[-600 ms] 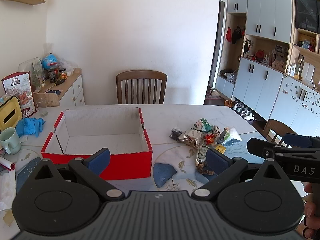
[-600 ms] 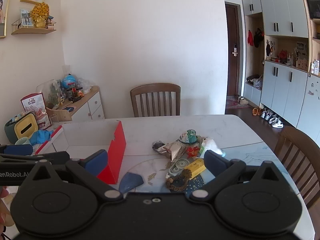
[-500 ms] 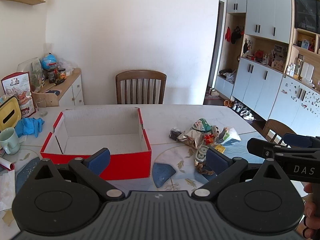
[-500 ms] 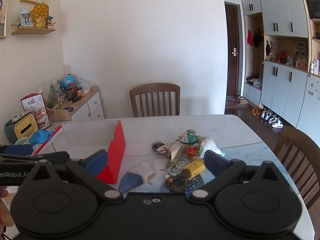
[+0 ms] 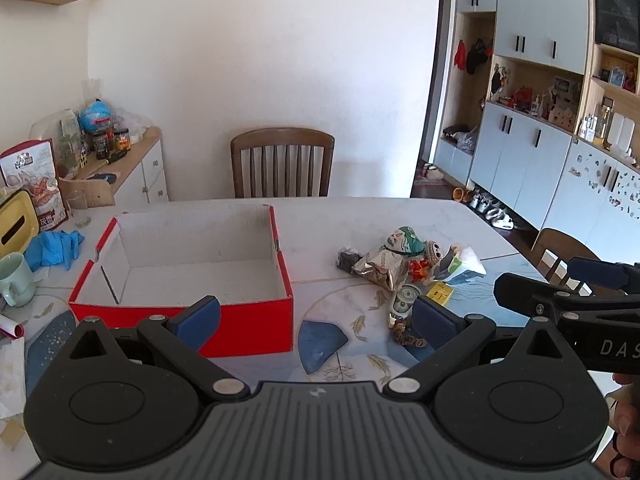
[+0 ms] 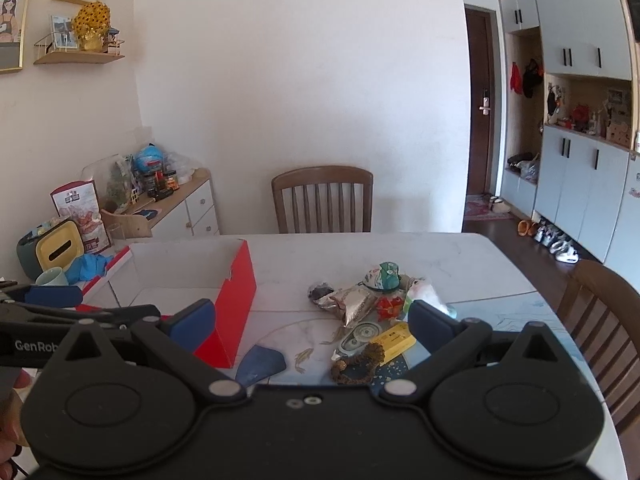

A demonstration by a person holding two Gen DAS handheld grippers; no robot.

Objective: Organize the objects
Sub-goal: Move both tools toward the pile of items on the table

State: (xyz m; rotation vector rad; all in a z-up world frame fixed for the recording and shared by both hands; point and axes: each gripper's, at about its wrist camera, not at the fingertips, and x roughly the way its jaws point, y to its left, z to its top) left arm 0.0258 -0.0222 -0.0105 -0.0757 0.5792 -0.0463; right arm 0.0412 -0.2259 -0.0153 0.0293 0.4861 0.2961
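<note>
An open red box with a white inside stands empty on the table; it also shows in the right wrist view. To its right lies a pile of small objects: a silver snack bag, a painted mask, a white tape dispenser, a yellow pack, a brown bead bracelet. My left gripper is open and empty, above the table's near edge. My right gripper is open and empty, just before the pile.
A wooden chair stands behind the table, another chair at the right. A green mug, blue gloves and a yellow tissue box sit at the left. A sideboard lines the left wall.
</note>
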